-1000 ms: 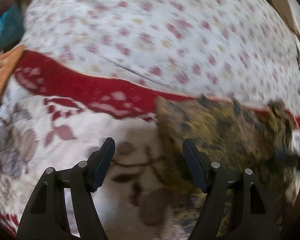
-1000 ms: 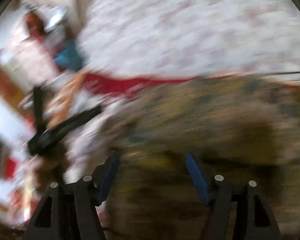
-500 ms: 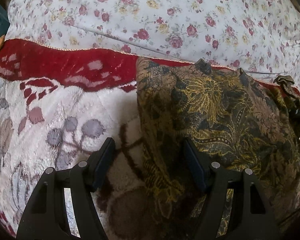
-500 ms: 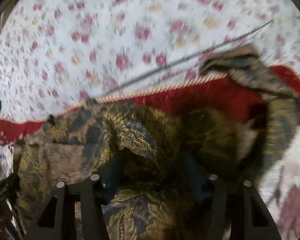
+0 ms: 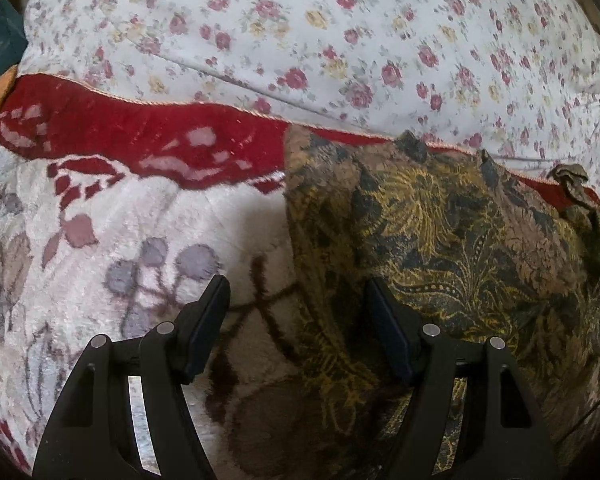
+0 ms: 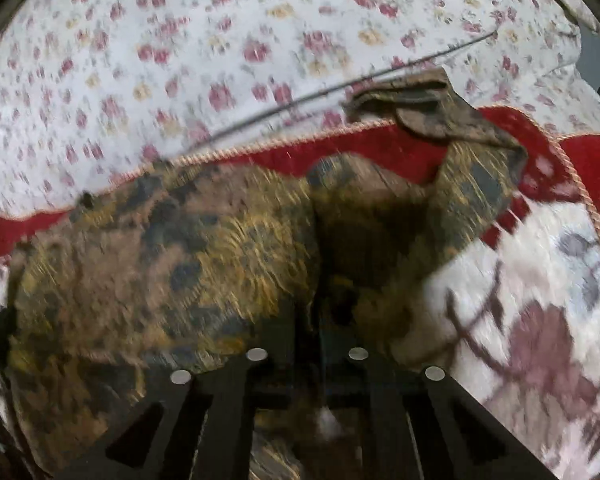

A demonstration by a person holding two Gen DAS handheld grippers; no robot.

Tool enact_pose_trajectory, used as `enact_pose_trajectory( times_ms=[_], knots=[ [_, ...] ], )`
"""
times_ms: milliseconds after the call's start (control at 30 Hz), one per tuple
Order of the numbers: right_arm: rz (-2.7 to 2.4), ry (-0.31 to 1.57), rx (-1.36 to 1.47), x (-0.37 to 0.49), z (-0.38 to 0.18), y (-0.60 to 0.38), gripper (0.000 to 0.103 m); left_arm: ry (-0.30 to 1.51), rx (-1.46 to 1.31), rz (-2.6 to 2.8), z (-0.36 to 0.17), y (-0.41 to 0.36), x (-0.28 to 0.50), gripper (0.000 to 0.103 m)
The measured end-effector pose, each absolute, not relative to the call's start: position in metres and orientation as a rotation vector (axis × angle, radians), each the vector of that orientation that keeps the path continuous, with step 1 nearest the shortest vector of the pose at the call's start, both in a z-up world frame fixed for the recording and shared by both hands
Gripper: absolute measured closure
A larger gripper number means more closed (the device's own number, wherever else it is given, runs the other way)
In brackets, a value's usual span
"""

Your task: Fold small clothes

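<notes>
batik garment (image 5: 452, 240) spread flat, lengthwise left-right

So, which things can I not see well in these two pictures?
- Right tool tips: right wrist view, buried in the brown cloth.
- Cloth pattern: right wrist view, blurred.
- Cloth's near edge: left wrist view, cut off by the frame and the left tool.
- Kind of garment: unclear.

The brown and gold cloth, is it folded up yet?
Not yet. The brown and gold cloth already lies spread over the plush blanket, and no finished fold shows. In hand: the right gripper is shut on the cloth's near edge. The left gripper is open over the cloth's other edge, its pads not pressing. Left to do: grip that side, then fold the cloth over.
</notes>
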State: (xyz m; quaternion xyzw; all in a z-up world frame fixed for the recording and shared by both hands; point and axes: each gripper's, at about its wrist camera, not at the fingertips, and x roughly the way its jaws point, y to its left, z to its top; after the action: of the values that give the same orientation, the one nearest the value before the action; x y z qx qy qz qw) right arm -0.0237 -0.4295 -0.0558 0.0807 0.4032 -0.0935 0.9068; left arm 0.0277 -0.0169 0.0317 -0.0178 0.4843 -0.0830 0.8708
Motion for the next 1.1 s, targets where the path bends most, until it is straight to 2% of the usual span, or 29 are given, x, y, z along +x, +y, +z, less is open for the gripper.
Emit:
enact_pose_trajectory(
  times_ms=[67,100,133,200,367,467,567,700,800,900,1000,1100],
  knots=[
    [-0.181,0.789,0.185,-0.027,-0.041,-0.420,0.091,0.984,-0.039,-0.145,0.037,-0.012,0.027,0.032],
    [-0.150,0.756,0.201,-0.030,-0.033,-0.412,0.084,0.977,-0.039,-0.128,0.038,-0.010,0.028,0.032],
    [-0.101,0.729,0.213,-0.029,-0.026,-0.403,0.066,0.981,-0.041,-0.116,0.037,-0.009,0.030,0.032],
    [0.036,0.708,0.211,-0.013,-0.019,-0.371,0.046,1.007,-0.042,-0.106,0.032,-0.007,0.033,0.032],
    [0.267,0.794,0.077,0.056,-0.041,-0.267,0.047,1.026,-0.056,-0.103,0.024,-0.002,0.040,0.032],
    [0.248,0.868,0.004,0.091,-0.065,-0.235,0.050,1.017,-0.073,-0.098,0.024,0.002,0.044,0.032],
    [0.173,0.836,-0.070,0.099,-0.063,-0.226,0.050,0.998,-0.096,-0.096,0.027,0.007,0.045,0.032],
    [0.178,0.797,0.029,0.075,-0.051,-0.250,0.049,0.958,-0.117,-0.119,0.036,0.005,0.044,0.032],
    [0.143,0.868,0.019,0.073,-0.074,-0.267,0.041,0.992,-0.073,-0.135,0.029,-0.006,0.047,0.032],
    [0.169,0.862,0.070,0.058,-0.060,-0.287,0.041,1.015,-0.022,-0.147,0.020,-0.018,0.045,0.032],
    [0.135,0.736,0.109,0.029,-0.027,-0.327,0.041,0.996,-0.022,-0.152,0.027,-0.020,0.043,0.032],
    [-0.049,0.648,0.081,0.009,-0.001,-0.374,0.030,0.980,-0.053,-0.152,0.033,-0.015,0.042,0.032]
  ],
)
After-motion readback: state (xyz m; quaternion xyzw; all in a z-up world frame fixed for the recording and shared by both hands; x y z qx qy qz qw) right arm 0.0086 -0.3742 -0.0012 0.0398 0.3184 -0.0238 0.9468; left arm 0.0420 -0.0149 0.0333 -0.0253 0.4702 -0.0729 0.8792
